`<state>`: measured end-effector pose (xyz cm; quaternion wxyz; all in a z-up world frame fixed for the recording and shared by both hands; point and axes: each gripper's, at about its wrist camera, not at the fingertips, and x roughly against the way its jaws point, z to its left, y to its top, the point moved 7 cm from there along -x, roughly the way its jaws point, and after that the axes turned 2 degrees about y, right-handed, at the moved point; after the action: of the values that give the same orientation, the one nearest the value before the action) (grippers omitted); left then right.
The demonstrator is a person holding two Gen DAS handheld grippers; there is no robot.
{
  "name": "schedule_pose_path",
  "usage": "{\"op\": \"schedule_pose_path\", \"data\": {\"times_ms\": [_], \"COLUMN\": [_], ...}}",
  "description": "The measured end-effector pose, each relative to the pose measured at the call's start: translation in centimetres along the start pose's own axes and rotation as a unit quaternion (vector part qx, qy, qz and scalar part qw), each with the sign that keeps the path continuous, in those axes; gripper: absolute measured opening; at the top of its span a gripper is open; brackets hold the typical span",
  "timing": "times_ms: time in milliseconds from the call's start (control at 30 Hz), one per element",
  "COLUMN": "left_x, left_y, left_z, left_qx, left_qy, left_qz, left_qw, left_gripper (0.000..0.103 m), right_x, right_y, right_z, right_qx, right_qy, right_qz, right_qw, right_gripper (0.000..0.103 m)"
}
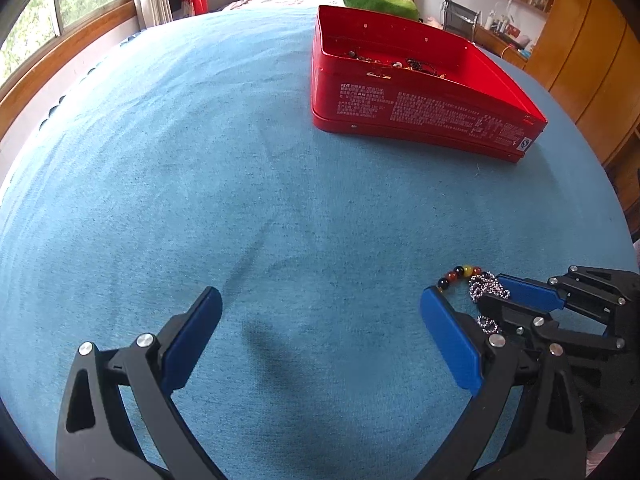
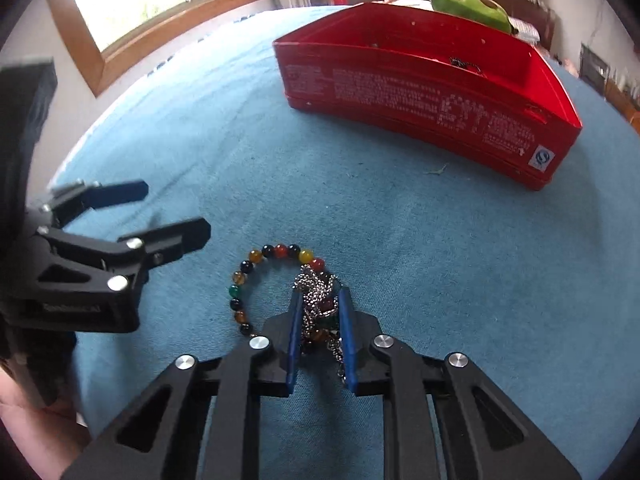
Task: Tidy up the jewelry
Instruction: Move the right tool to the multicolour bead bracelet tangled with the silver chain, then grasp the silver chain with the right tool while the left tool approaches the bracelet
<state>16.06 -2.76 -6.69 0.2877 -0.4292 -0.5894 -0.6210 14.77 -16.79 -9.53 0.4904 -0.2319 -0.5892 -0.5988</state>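
Right gripper [image 2: 320,300] clenches silver chain [image 2: 316,284] and bead bracelet [image 2: 256,280] for red tin [image 2: 420,100]; left gripper [image 1: 320,304] waits released.

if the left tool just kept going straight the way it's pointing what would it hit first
Most likely just the blue bedspread: the left tool is open, nothing between its fingers. The red tin sits farther off to the right, probably outside that line.

Box contents: we cannot tell the tiny pieces in the red box [image 1: 420,100] at one o'clock.
Bracelet: the beaded bracelet [image 2: 256,257] is partly hidden by the right gripper [image 2: 320,300].
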Motion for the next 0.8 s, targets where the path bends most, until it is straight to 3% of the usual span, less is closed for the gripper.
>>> {"op": "schedule_pose_path", "data": {"times_ms": [200,300,400,800], "left_x": [0.2,0.2,0.1,-2.6], "left_y": [-0.1,-0.2,-0.2,0.3], "left_z": [-0.3,-0.8,-1.6,-4.1], "left_qx": [-0.003,-0.007,-0.016,-0.071], "left_qy": [-0.003,-0.005,-0.002,0.054], "left_qz": [0.001,0.003,0.003,0.012], "left_qw": [1.0,1.0,0.9999,0.9959], "left_gripper": [0.099,0.099,0.099,0.098], "right_x": [2.4,3.6,3.7,4.5], "right_y": [0.2,0.2,0.0,-0.5], "right_z": [-0.9,-1.6,-2.2,-3.9], "right_qx": [-0.035,-0.041,-0.07,-0.083], "right_qy": [0.058,0.065,0.098,0.086], "right_qz": [-0.027,-0.042,-0.032,-0.047], "right_qw": [0.997,0.996,0.992,0.992], "right_gripper": [0.015,0.015,0.015,0.017]}}
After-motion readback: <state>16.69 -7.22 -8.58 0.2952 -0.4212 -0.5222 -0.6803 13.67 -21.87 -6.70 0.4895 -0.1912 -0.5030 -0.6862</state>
